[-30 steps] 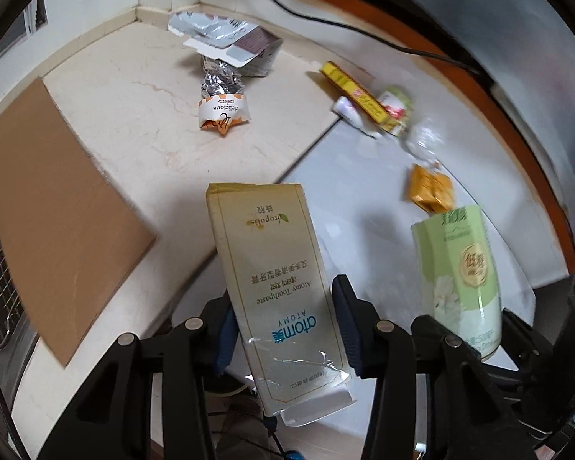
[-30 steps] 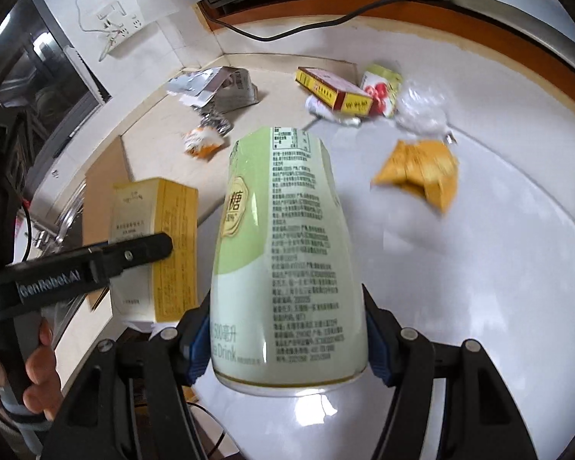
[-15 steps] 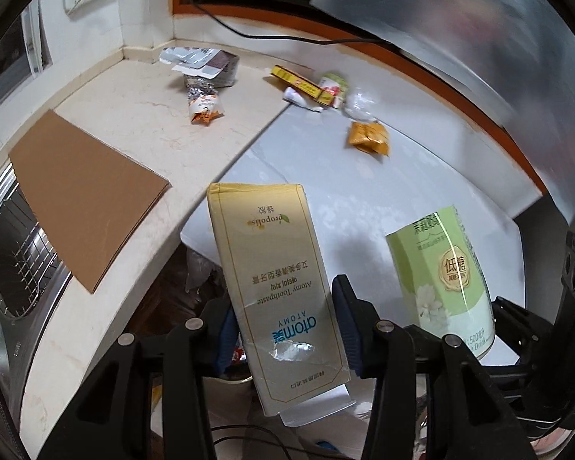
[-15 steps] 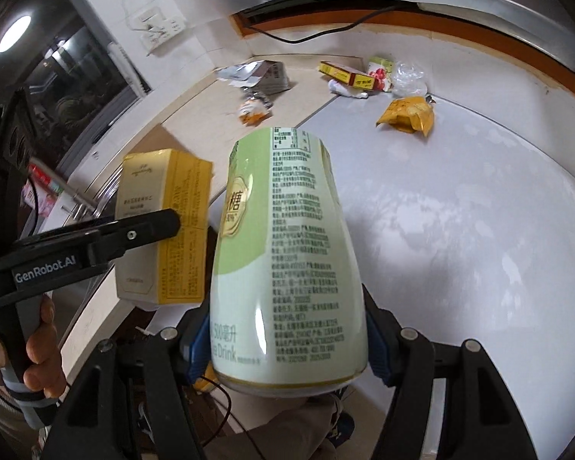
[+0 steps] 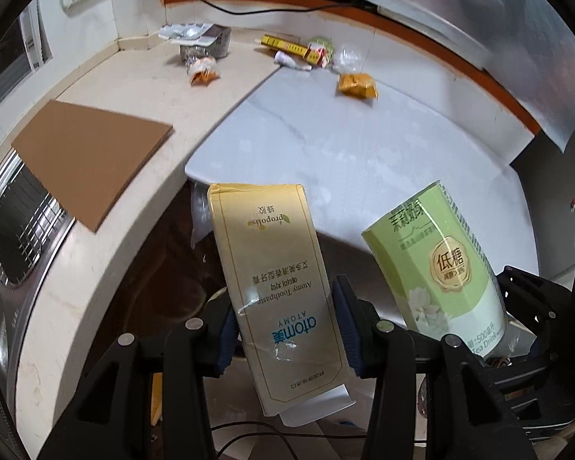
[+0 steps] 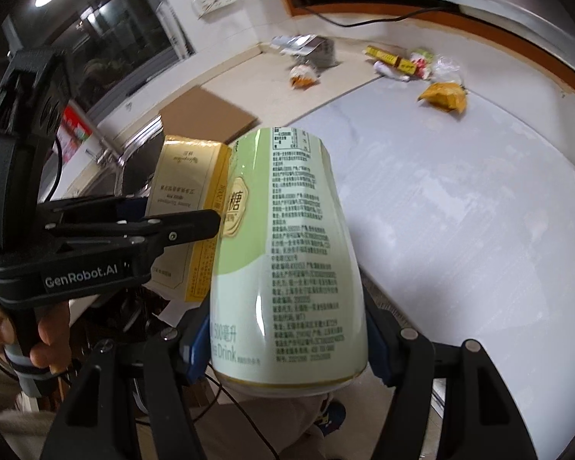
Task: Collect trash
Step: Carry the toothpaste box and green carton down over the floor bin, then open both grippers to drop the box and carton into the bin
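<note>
My left gripper [image 5: 285, 326] is shut on a pale yellow toothpaste box [image 5: 276, 268], held out past the counter's front edge above the dark floor area. The same box [image 6: 189, 211] shows in the right wrist view, with the left gripper's black fingers [image 6: 188, 228] across it. My right gripper [image 6: 287, 349] is shut on a light green tea drink can [image 6: 283, 253], also seen from the left wrist as the green can [image 5: 437, 264] at right. More trash lies far back on the counter: an orange wrapper [image 5: 356, 85], a yellow-red carton [image 5: 287, 46] and a small snack packet [image 5: 203, 71].
A brown cardboard sheet [image 5: 92, 153] lies on the beige counter beside a steel sink with a wire rack [image 5: 15, 226]. A white slab [image 5: 364, 153] covers the right part of the counter. Crumpled foil packaging [image 5: 199, 40] sits in the back corner. A hand [image 6: 4, 329] grips the left tool's handle.
Both grippers have pulled back from the counter with their loads still held. The trash at the back now looks smaller and farther, and the counter's front edge and floor have come into view.
</note>
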Tool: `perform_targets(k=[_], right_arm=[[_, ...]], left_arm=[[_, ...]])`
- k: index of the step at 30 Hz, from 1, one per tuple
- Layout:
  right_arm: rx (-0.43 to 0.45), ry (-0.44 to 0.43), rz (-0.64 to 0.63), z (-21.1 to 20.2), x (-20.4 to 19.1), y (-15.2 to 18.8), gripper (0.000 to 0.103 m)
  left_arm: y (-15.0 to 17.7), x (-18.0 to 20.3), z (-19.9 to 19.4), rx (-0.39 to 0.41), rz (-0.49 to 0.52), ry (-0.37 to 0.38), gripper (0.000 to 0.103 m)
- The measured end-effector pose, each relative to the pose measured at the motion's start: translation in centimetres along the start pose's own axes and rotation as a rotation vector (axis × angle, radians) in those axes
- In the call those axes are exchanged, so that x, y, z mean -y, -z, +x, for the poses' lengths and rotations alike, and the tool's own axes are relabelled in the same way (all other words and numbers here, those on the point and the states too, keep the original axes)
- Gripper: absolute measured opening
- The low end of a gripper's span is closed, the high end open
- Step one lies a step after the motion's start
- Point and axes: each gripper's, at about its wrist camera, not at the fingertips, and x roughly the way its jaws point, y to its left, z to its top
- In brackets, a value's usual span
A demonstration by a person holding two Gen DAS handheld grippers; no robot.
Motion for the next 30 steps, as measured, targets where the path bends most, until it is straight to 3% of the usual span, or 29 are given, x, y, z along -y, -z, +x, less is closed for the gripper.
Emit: perform_targets(k=[9, 16, 24, 30], right_arm=[[-0.045, 0.011, -0.018, 3.3, -0.8, 4.1, 0.066], [-0.095, 0.034, -0.007, 8.0, -1.0, 7.6, 0.066], [-0.26, 0.064, 0.118, 19.0, 1.0, 11.0, 0.066], [-0.336, 0.107, 0.176, 28.3, 3.3, 12.6, 0.066]], left_arm=[[4.5, -2.0, 2.7, -0.039, -0.034, 0.02, 0.044], [7.7, -4.0, 7.5, -0.101, -0.053, 0.038, 0.044], [11.1, -6.8, 18.2, -0.21, -0.059, 0.028, 0.044], [12.2, -9.3, 27.2, -0.267, -0.038, 0.003, 0.044]])
